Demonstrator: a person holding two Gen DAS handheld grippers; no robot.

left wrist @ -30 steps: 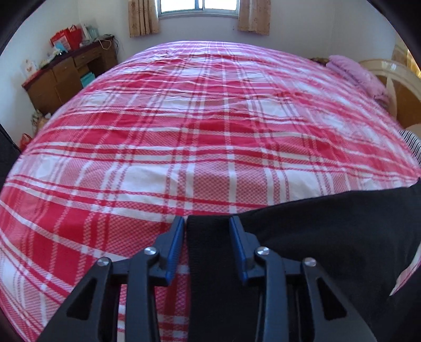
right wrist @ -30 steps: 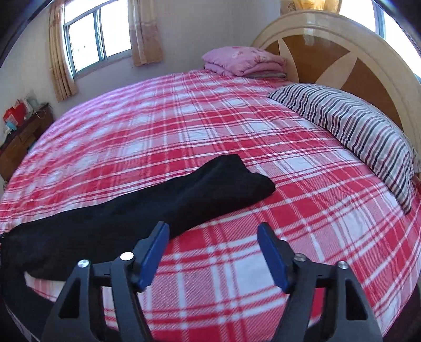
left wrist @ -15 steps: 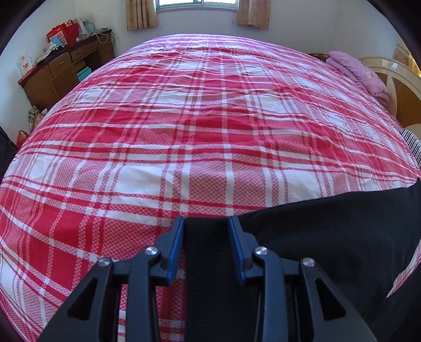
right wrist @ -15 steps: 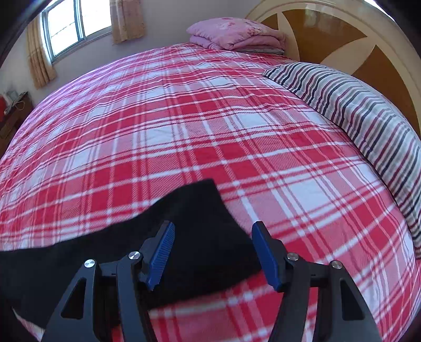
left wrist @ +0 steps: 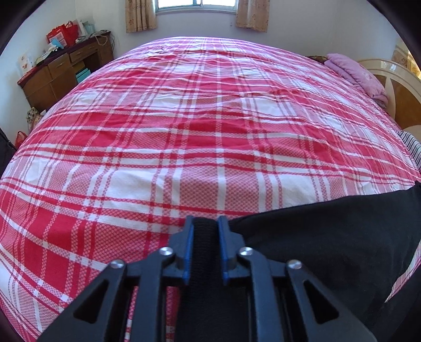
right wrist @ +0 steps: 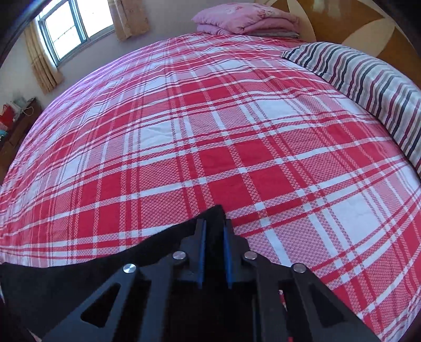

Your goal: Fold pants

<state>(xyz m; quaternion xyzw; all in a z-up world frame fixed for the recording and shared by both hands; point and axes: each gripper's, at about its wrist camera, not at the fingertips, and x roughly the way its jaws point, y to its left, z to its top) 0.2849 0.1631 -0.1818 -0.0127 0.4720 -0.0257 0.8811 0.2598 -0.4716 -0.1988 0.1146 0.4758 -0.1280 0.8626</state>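
Black pants (left wrist: 329, 234) lie along the near edge of a bed with a red and white plaid sheet (left wrist: 210, 131). In the left wrist view my left gripper (left wrist: 205, 223) is closing on the thick waistband end, and its blue pads press the black cloth from both sides. In the right wrist view the pants (right wrist: 79, 278) stretch away to the left. There my right gripper (right wrist: 213, 226) is closing on the leg-end corner, which pokes up as a point between the pads.
A striped pillow (right wrist: 373, 86) lies at the right of the bed beside the wooden headboard (right wrist: 342, 23). A folded pink blanket (right wrist: 244, 21) sits at the far corner. A brown desk (left wrist: 60, 71) with clutter stands against the left wall, under a curtained window (left wrist: 194, 2).
My right gripper came down over the leg end of the pants and its jaws closed onto it. My left gripper's jaws narrowed on the waistband and stayed in place.
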